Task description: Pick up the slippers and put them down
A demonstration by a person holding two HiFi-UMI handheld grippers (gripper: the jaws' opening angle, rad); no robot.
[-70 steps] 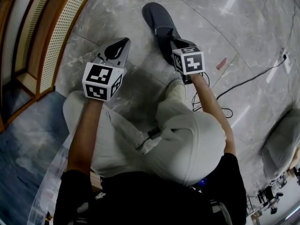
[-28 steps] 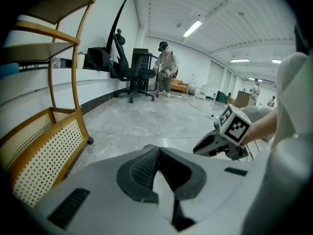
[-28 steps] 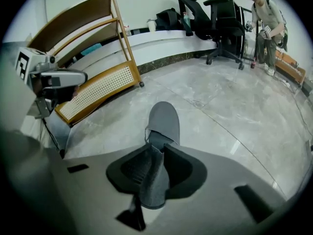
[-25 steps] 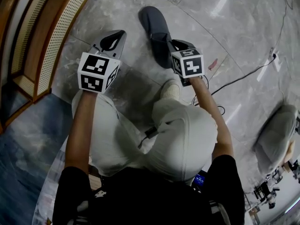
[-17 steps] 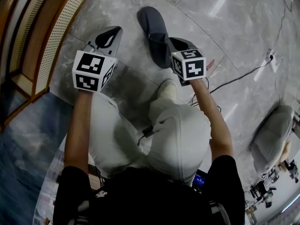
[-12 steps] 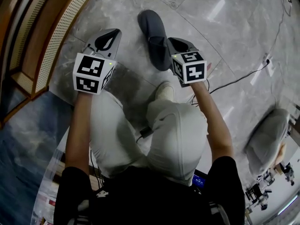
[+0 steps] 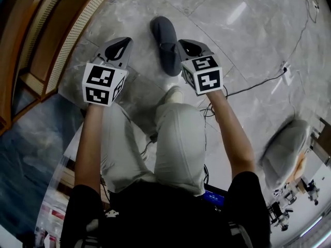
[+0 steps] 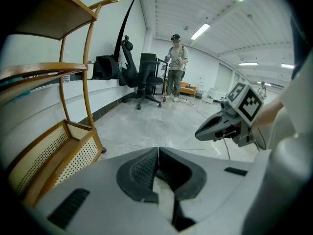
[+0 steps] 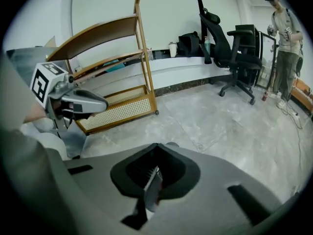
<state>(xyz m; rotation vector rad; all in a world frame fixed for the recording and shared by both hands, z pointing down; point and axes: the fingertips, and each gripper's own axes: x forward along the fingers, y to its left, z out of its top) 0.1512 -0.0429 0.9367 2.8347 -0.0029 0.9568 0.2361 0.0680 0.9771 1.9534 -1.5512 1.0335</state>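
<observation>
The right gripper [image 7: 189, 46] is closed, jaws pressed together with no slipper between them. The left gripper [image 7: 118, 46] is closed and empty too. One dark grey slipper [image 7: 164, 43] lies flat on the marble floor [image 7: 243, 45] between the two, just beside the right gripper and further from the left. Its long axis runs away from the person, toe far, heel opening near. I'd say the right hand is better placed: open, then drop onto the heel rim.

Head view: overhead, staring steeply down onto the left gripper [image 7: 120, 44] and right gripper [image 7: 187, 45].
Gripper views: tight behind their own jaws, facing outward, each catching the other gripper.
Shared by all three: wooden rack [image 7: 51, 40], left of the left gripper.
</observation>
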